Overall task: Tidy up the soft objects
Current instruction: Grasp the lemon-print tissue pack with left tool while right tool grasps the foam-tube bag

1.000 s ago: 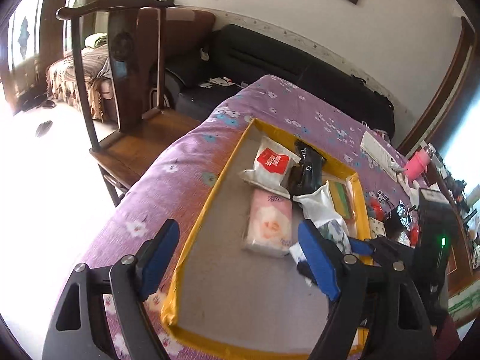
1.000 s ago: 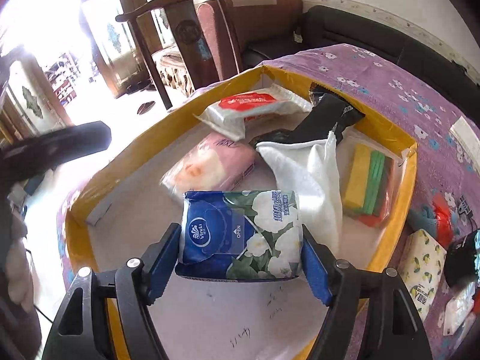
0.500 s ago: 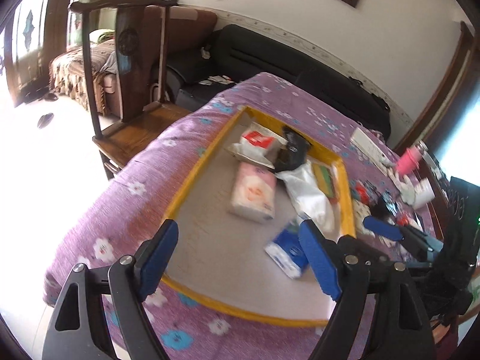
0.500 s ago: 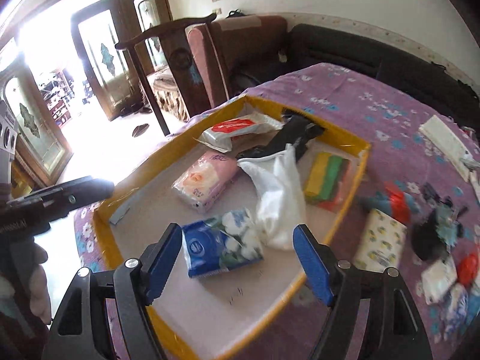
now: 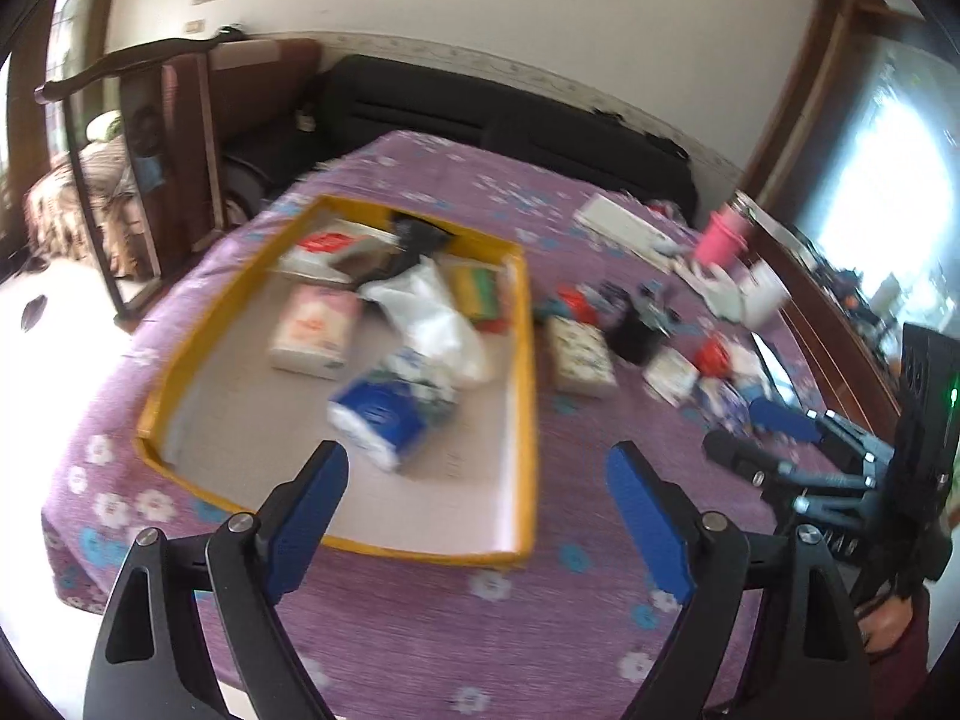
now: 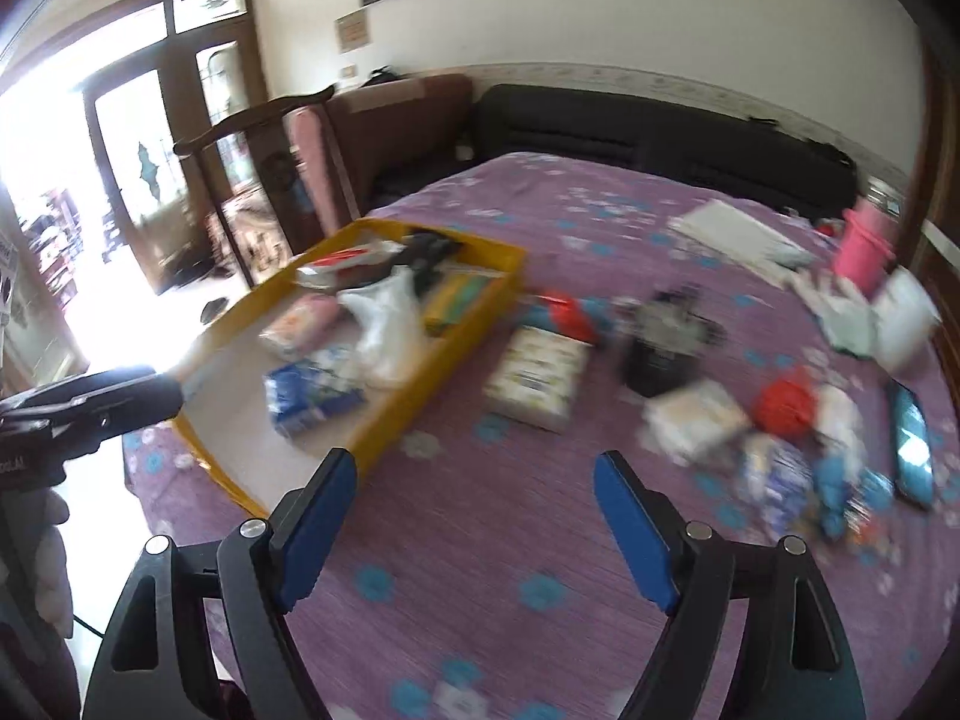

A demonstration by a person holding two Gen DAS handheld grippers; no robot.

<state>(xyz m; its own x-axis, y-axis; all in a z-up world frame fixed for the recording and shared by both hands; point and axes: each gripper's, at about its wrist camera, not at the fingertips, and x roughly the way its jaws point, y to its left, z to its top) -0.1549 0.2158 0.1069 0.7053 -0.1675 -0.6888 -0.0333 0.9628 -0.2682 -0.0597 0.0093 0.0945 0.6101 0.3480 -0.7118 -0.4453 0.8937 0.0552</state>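
A yellow tray (image 5: 528,396) (image 6: 444,366) sits on the purple flowered cloth. In it lie a blue tissue pack (image 5: 384,414) (image 6: 312,396), a pink tissue pack (image 5: 312,330), a white cloth (image 5: 432,312) (image 6: 384,330), a sponge pack (image 5: 480,294) and a red-labelled wipes pack (image 5: 324,246). A floral tissue pack (image 5: 579,354) (image 6: 537,375) lies just right of the tray. My left gripper (image 5: 480,516) is open and empty above the tray's near edge. My right gripper (image 6: 474,522) is open and empty over bare cloth, right of the tray.
Small clutter lies at the right: a black pouch (image 6: 666,348), a red ball (image 6: 786,405), small packs (image 6: 696,420), a phone (image 6: 912,444), a pink bottle (image 6: 867,246). A wooden chair (image 5: 150,138) and black sofa (image 5: 480,120) stand behind.
The right gripper let go of the blue tissue pack in the tray, opened, and pulled back and to the right. The left gripper also drew back and swung right.
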